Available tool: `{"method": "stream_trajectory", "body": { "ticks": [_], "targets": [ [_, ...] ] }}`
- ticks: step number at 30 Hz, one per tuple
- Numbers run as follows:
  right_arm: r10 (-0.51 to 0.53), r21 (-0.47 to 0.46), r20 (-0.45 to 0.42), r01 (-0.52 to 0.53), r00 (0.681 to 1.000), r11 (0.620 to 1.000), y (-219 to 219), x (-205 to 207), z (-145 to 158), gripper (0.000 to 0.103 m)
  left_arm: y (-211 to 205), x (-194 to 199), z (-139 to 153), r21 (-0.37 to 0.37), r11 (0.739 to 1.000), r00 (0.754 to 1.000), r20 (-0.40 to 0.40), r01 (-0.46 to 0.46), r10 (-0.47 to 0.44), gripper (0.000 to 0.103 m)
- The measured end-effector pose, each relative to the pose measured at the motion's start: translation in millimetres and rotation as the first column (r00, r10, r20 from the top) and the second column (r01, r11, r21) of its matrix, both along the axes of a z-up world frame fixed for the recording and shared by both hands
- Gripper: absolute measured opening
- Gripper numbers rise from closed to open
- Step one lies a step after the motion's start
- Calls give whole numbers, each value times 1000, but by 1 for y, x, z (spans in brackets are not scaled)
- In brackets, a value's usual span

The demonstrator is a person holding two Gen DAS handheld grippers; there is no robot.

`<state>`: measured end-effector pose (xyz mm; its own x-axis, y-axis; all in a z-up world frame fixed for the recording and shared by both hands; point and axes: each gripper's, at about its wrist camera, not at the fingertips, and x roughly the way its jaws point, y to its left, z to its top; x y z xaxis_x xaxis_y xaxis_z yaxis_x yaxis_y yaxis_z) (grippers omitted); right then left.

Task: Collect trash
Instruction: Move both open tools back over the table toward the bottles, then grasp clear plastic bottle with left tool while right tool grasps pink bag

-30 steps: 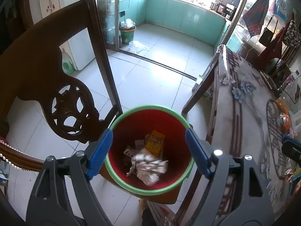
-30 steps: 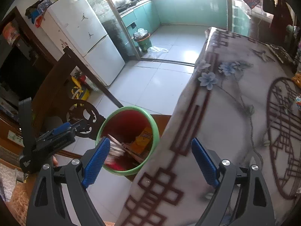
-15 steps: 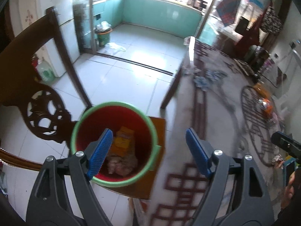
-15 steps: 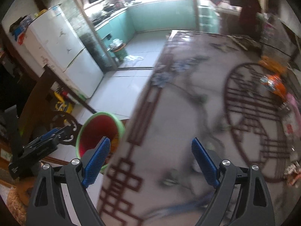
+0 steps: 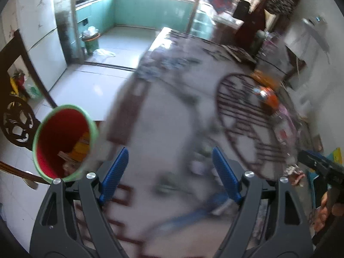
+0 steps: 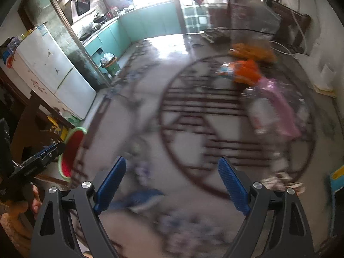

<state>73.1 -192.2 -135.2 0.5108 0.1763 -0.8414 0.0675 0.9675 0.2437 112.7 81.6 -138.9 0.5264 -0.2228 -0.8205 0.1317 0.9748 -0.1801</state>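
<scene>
A red bin with a green rim (image 5: 62, 142) stands on a chair seat left of the table and holds paper and a yellow packet; it also shows in the right wrist view (image 6: 72, 148). My left gripper (image 5: 169, 174) is open and empty over the patterned tablecloth (image 5: 163, 116). My right gripper (image 6: 172, 180) is open and empty over the same cloth. Trash lies on the table: an orange wrapper (image 6: 245, 72), a pink and white wrapper (image 6: 271, 107), crumpled paper (image 6: 279, 180) and a blurred blue item (image 6: 137, 197). The views are motion-blurred.
A carved dark wooden chair (image 5: 17, 120) stands left of the bin. A white fridge (image 6: 47, 71) and a second bin (image 6: 109, 63) stand by the kitchen doorway. Clutter lines the table's far edge (image 6: 217, 34). A blue and yellow object (image 6: 337, 178) lies at the right.
Both grippers have swung right, from over the bin to over the table. The bin has slid to the left of both views. Both stay open and empty.
</scene>
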Motion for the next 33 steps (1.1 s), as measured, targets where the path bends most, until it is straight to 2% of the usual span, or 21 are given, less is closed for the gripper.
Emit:
{"method": "stream_trajectory", "body": {
  "ticks": [5,8,12,17,24,25,26,27,29,30,33],
  "targets": [
    [-3,-15,-12,3,1000,1000,-67,-10,-9,84,-61,-26,-2,7,1000,1000,-3,28,-28,78],
    [16,-36,-3,-16,1000,999,-95,2,-7,76,-82,-39,2,26,999,999,0,34,-34,78],
    [-2,-53,-10,2,1000,999,-134,38,-16,56,-100,-47,9,45,999,1000,6,26,-26,78],
    [-38,-63,-65,33,997,997,-168,80,-41,55,-116,-48,12,62,998,1000,3,9,-9,78],
    [17,-136,-185,-43,983,990,-176,117,-87,53,-142,-40,10,90,996,1000,-20,21,-20,78],
    [25,-129,-193,-50,981,990,-176,120,-92,51,-147,-38,9,86,996,999,-26,27,-25,78],
    [34,-120,-205,-59,978,991,-177,122,-97,40,-151,-35,8,80,996,999,-31,32,-29,78],
    [37,-115,-215,-63,976,991,-177,123,-101,24,-156,-31,7,74,997,999,-37,38,-35,78],
    [36,-96,-205,-57,978,994,-179,122,-100,20,-170,-24,4,61,996,997,-50,61,-58,78],
    [35,-68,-182,-49,983,996,-182,117,-93,17,-177,-20,3,57,996,996,-55,74,-71,78],
    [7,-15,-86,-8,996,1000,-195,101,-66,16,-207,-7,-2,34,991,989,-71,132,-129,78]
  ]
}}
